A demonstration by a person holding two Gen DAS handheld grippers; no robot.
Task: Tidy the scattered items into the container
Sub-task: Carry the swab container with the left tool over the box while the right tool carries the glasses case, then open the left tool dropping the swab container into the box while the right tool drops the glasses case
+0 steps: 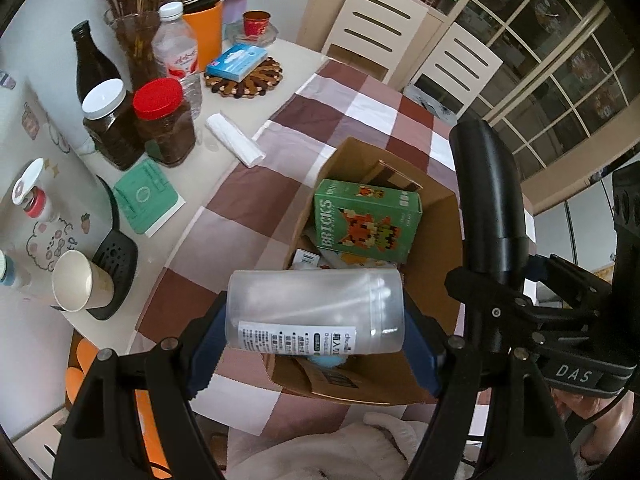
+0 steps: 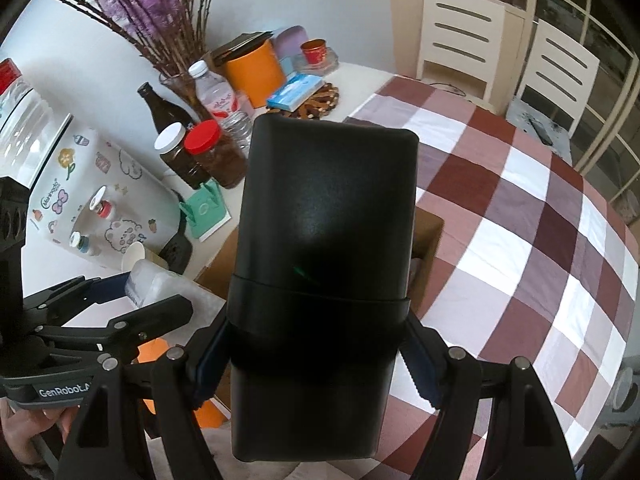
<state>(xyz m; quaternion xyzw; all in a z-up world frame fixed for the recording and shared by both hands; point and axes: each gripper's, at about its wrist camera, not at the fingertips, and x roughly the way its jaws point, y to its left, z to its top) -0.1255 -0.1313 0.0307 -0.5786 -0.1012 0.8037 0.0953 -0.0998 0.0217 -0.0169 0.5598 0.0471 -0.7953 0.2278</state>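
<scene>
My left gripper is shut on a translucent plastic tub with a white label, held crosswise above the near end of an open cardboard box. Inside the box lie a green BRICKS carton and a brown box. My right gripper is shut on a black case that fills most of the right wrist view and hides the cardboard box behind it. That black case hangs over the box's right side. The left gripper with the tub shows at the lower left.
A checked cloth covers the table. At its left end stand jars, bottles, a vase of twigs, a paper cup, a green stand and a white roll. White chairs stand behind.
</scene>
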